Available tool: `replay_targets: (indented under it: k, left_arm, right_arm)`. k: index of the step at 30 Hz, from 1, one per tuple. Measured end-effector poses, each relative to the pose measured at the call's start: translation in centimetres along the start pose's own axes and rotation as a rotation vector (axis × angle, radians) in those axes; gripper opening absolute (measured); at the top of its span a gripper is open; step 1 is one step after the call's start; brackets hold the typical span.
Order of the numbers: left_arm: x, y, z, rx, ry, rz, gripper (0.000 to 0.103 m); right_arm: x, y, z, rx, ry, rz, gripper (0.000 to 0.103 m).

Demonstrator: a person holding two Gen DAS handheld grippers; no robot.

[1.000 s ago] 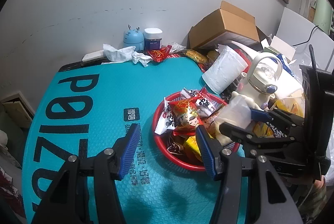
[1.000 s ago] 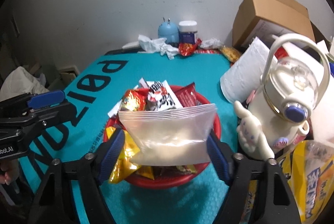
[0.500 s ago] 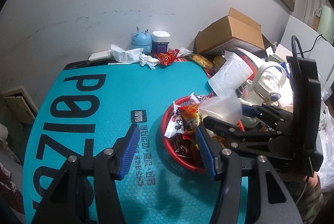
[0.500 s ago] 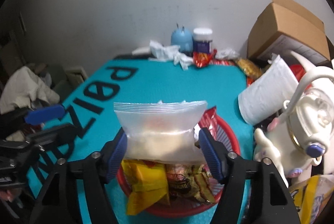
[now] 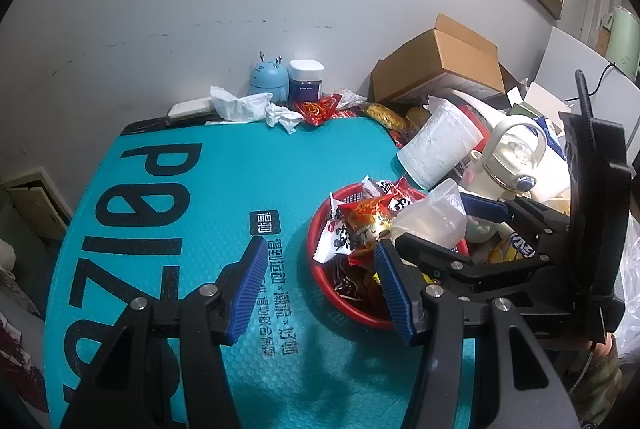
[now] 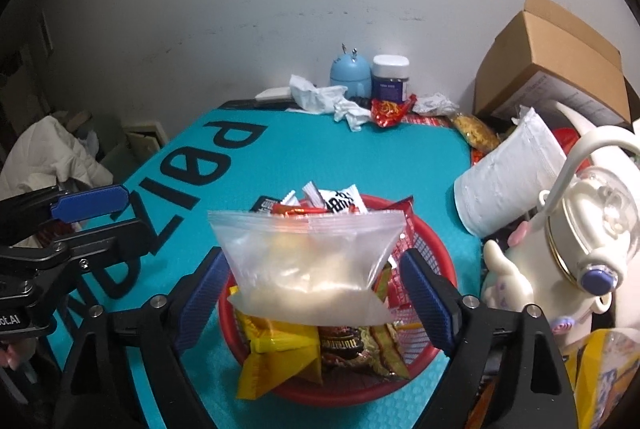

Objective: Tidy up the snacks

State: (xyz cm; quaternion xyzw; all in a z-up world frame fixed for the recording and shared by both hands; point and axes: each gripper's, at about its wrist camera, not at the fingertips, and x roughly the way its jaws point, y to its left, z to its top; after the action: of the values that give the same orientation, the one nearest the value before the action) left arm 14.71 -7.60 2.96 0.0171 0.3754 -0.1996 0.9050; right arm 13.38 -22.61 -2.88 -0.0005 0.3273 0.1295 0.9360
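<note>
Zip bag (image 6: 308, 269) was clamped in right claw (image 6: 314, 303) over red snack basket (image 6: 436, 261); left claw (image 5: 320, 289) spread wide, holding nothing, above tabletop (image 5: 224, 189).

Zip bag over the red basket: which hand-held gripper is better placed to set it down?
Right hand-held gripper: it hangs over the red basket with the zip bag between its fingers. The left hand-held gripper is open over the mat.
</note>
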Motion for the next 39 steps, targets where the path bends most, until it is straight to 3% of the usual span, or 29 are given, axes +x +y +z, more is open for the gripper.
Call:
replay_targets:
  k: [10,21,39]
  left_arm:
    - [-1.0,-0.2,0.2,0.003,-0.019,0.004,0.055]
    - [-3.9,-1.5,0.3,0.039,-0.084,-0.003,0.055]
    - [-8.4,-7.5,-4.1,0.135,-0.128,-0.047,0.055]
  right_arm:
    - [-1.4,0.6,0.6,-0.005,-0.041,0.026,0.090]
    - [-6.6,1.4,1.0,-0.014,-0.143,-0.033,0.090]
    - [-15.4,1.1,-5.7,0.066,-0.177,-0.154,0.090]
